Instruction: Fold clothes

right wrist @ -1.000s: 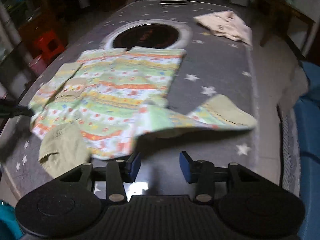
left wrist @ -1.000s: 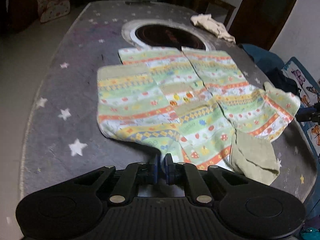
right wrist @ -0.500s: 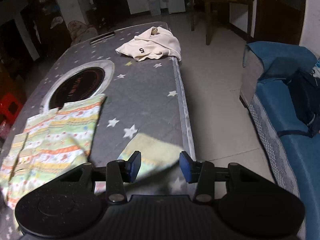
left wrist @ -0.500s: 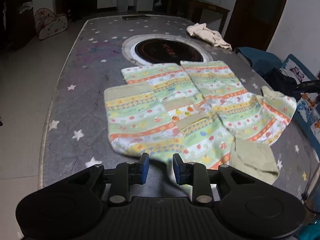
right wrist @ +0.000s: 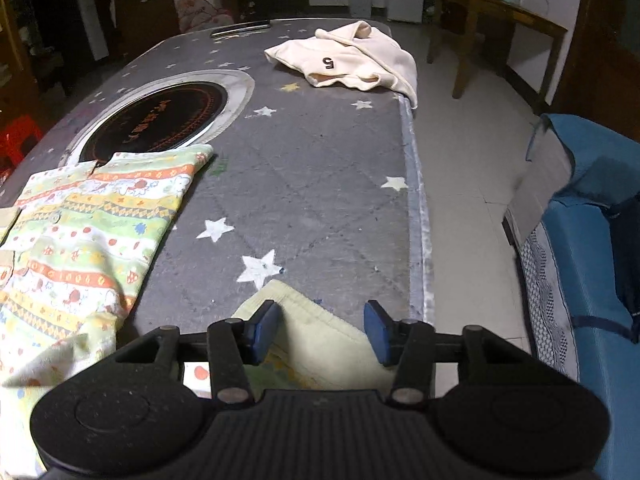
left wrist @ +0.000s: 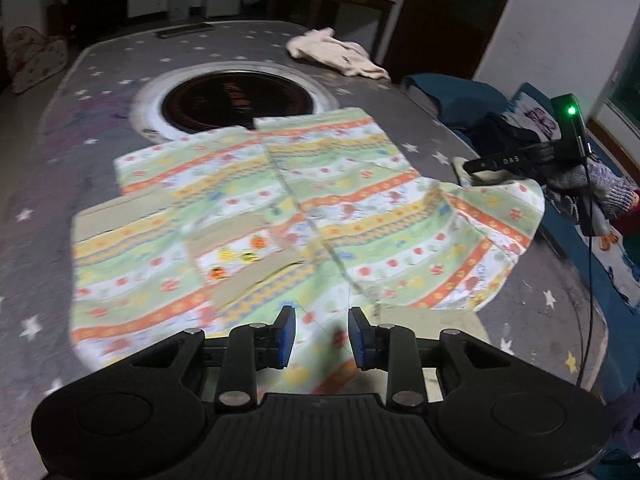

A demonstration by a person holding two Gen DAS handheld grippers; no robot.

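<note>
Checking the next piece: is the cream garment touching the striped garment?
Apart. The right wrist view shows bare starred table cover between cream garment and striped garment.

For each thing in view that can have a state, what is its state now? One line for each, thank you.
Left tool: open, above the near edge of the striped garment.
Right tool: open, the sleeve cuff lying between its fingers.
Striped garment: spread on the table, right sleeve lifted off the cloth.
Cream garment: crumpled, unfolded, at the table's far corner.

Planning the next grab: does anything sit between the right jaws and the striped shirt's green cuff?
Nothing visible does. The right gripper is open with the pale green ribbed cuff lying directly between its jaws.
</note>
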